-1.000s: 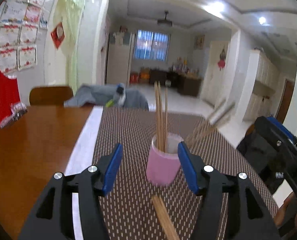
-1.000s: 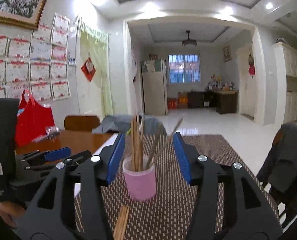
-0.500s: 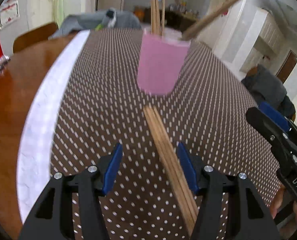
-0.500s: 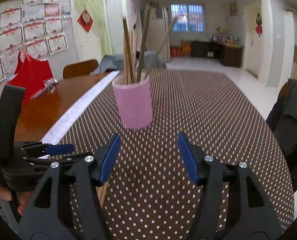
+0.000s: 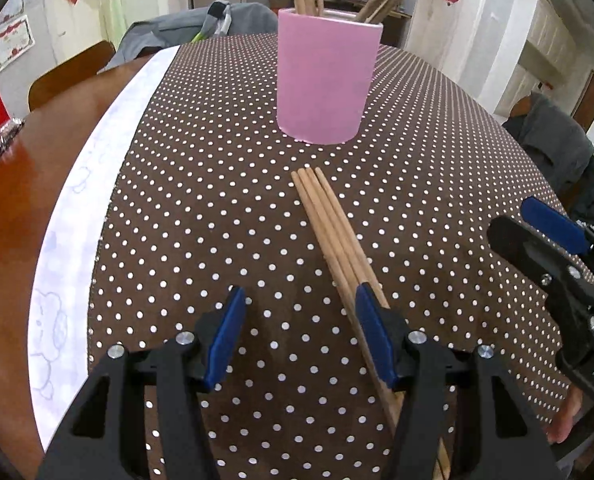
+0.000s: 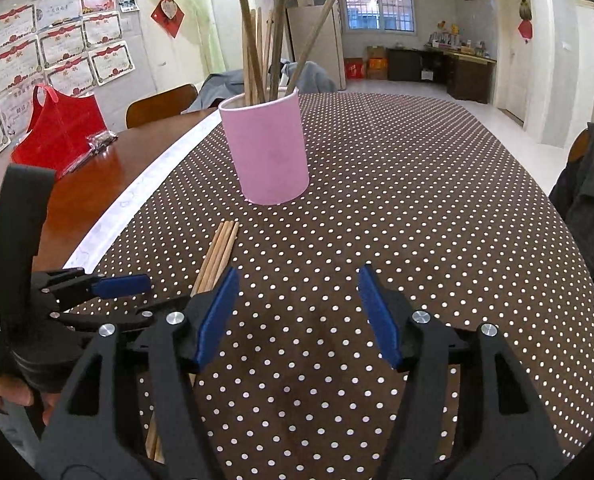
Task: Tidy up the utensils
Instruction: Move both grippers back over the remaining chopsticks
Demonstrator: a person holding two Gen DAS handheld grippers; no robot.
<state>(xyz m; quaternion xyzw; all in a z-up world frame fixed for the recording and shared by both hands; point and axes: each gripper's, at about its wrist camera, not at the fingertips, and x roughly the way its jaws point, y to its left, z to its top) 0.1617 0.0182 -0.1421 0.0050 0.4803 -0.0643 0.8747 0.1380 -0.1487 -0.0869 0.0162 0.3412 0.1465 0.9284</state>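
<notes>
one pink cup (image 5: 325, 80), three loose chopsticks (image 5: 329, 220), two tongs (image 5: 297, 320)

Bright even indoor light, sharp focus, strong fisheye bending, dark corners

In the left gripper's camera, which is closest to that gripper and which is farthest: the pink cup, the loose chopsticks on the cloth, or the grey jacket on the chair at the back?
1. Loose chopsticks: nearest, lying on the dotted cloth and running under the left gripper's right finger.
2. Pink cup: middle, standing just past the chopsticks' far tips.
3. Grey jacket: farthest, draped beyond the table's far edge.
</notes>
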